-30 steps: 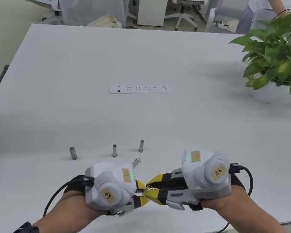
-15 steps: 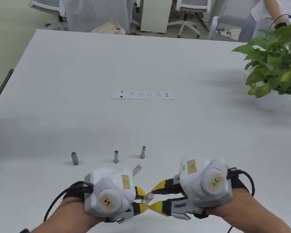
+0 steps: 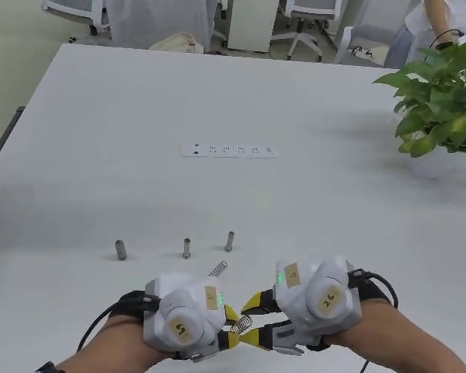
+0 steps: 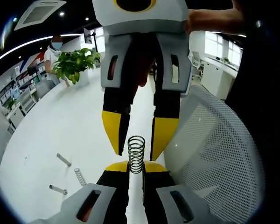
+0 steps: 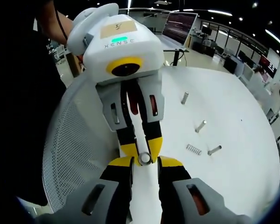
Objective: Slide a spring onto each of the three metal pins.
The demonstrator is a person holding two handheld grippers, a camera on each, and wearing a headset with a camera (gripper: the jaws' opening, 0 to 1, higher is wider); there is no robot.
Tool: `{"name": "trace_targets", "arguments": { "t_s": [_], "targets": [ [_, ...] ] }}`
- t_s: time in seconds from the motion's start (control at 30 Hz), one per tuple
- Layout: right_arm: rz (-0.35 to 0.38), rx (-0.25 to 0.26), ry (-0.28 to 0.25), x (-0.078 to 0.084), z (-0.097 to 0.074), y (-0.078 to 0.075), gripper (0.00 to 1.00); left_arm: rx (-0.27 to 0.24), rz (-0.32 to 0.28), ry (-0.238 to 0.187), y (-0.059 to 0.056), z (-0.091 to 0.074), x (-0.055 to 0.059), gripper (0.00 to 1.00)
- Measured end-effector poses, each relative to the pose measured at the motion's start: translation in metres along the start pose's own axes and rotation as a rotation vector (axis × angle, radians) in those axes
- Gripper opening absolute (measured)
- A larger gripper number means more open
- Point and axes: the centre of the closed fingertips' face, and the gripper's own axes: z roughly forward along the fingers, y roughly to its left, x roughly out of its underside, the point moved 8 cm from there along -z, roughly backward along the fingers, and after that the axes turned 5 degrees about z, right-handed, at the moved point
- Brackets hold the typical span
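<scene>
Closing in: the two gripper bodies sit nearer each other over the table's [image 3: 295,194] near edge than a second ago, while the pins and the springs around them keep the same layout.
Meaning for the task: judged, a regrip or hand-over of one spring is under way; no new pin has gained a spring yet.
Left gripper [image 4: 136,167]: clenched on the near end of the held spring [image 4: 136,151], which sticks out straight ahead of its jaws.
Right gripper [image 5: 145,164]: jaws parted, straddling the spring's far end from either side; contact cannot be told.
Held spring, place: in the air between the two grippers, near the loose spring and short of the pin row.
Pins, count: three in a row, upright: left-hand pin [image 3: 120,243], middle pin [image 3: 186,248], right-hand pin [image 3: 229,242].
Springs, count: three: the held one, a fitted spring [image 3: 121,250] on the left-hand pin, and a loose spring [image 3: 217,269] lying near the right-hand pin.
Bare pins: two, middle and right-hand.
</scene>
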Motion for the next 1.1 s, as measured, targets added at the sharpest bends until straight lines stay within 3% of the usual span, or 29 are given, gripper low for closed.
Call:
{"name": "trace_targets", "arguments": {
  "t_s": [0.23,0.4,0.63,0.83,1.1],
  "targets": [
    [-0.028,-0.013,0.018,0.001,0.001,0.001,0.17,0.012,0.016,0.007,-0.002,0.002,0.000,0.02],
    [-0.064,-0.035,0.030,0.002,0.005,0.003,0.09,0.012,0.026,0.010,-0.003,0.001,-0.001,0.02],
    [-0.076,-0.045,0.036,0.002,0.007,0.003,0.09,0.014,0.026,0.015,-0.003,0.001,0.000,0.02],
    [-0.060,-0.038,0.023,0.002,0.005,0.000,0.09,0.000,-0.002,0.002,0.000,-0.001,0.001,0.04],
    [-0.052,-0.027,0.019,0.003,0.004,-0.003,0.09,-0.052,-0.090,-0.012,0.009,-0.011,0.009,0.20]
  ]
}}
